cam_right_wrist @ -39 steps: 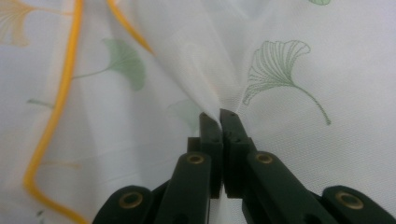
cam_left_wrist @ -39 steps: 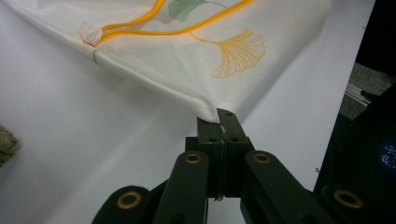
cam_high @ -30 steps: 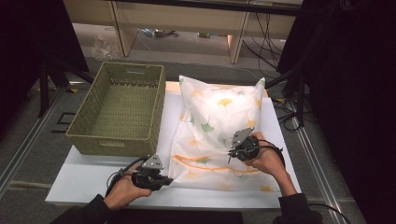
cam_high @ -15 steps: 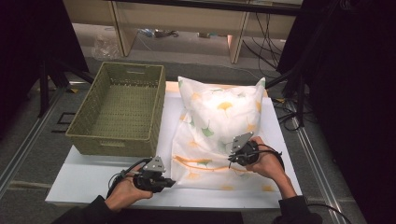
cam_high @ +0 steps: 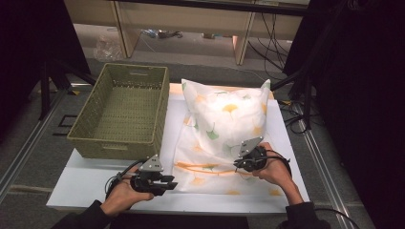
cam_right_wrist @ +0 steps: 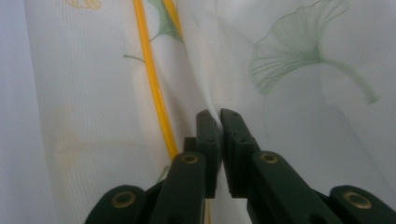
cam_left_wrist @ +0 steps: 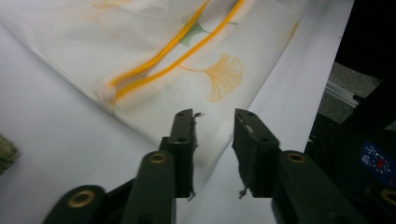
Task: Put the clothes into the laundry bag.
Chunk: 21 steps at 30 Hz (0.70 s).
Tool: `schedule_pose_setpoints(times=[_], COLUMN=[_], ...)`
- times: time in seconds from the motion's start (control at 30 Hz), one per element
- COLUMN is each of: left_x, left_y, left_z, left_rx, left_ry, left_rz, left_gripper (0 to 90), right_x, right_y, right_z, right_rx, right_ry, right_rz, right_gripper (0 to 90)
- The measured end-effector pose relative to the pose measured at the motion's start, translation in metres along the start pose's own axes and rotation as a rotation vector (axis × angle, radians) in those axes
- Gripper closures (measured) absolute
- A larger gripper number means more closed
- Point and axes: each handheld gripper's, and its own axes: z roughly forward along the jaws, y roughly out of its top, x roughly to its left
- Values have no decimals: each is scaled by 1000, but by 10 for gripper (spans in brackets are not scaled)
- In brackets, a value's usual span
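Observation:
A plump pillow in a white pillowcase printed with ginkgo leaves and yellow stripes lies on the white board. The case's slack open end spreads flat toward me. My left gripper rests at the case's near left corner. Its jaws have just been opening and stand apart with nothing between them, the cloth edge lying just ahead of the tips. My right gripper sits on the case's right side. Its jaws have eased slightly but still pinch a thin fold of the fabric.
A green woven basket stands empty on the board's left, close against the pillow. The board's near edge runs just below both hands. Cables lie on the floor to the right, with shelving behind.
The left gripper's jaws have parted a little. Both hands stay about where they were, and the pillow has not shifted.

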Motion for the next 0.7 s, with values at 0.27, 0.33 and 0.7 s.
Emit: schedule_pose_setpoints(times=[0.27, 0.33, 0.7], left_x=[2, 4, 12], left_y=[6, 7, 11], left_z=[-7, -11, -27], left_rx=[-50, -62, -150], left_ry=[33, 57, 126], left_rz=[6, -3, -42], left_gripper=[459, 441, 367], right_x=[1, 2, -1], right_y=[0, -2, -4], right_z=[-15, -20, -44], right_rx=[-125, -154, -348], right_ry=[-105, -131, -236], right_rz=[82, 111, 233], right_gripper=[595, 544, 429])
